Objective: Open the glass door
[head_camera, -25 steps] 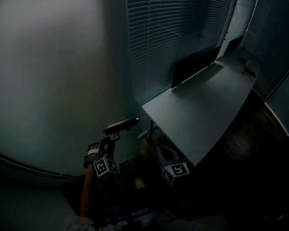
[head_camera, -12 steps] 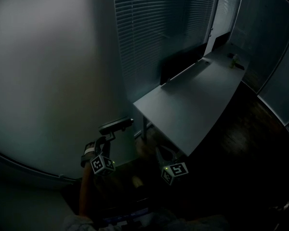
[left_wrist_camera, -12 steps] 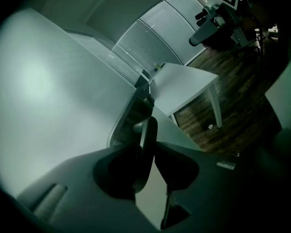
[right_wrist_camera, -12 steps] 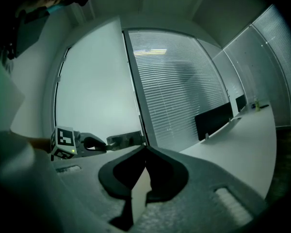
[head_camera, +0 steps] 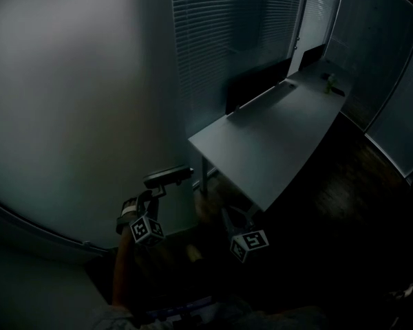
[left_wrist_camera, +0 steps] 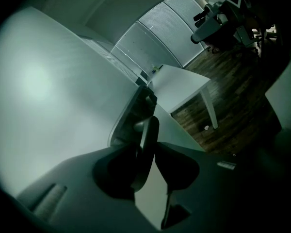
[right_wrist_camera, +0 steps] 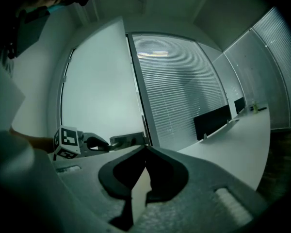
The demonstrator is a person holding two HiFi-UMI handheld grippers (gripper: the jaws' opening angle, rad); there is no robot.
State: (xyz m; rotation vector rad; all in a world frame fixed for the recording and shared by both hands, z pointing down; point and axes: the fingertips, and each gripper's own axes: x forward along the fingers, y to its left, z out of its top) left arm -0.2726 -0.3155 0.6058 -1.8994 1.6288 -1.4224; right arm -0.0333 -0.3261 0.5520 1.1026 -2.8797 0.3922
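**Desk slides up-left, left jaws ease**

In my head view the desk (head_camera: 282,143) has slid up and to the left, and the small thing (head_camera: 330,82) at its far end has gone with it. My left gripper (head_camera: 158,190) has crept a little higher in the picture. Its jaws have just been opening slightly, with the handle (head_camera: 168,177) between them and pressed on both sides.

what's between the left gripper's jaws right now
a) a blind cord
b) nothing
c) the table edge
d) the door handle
d: in the left gripper view the dark lever of the door handle runs up between the jaws of the left gripper, which close on it.
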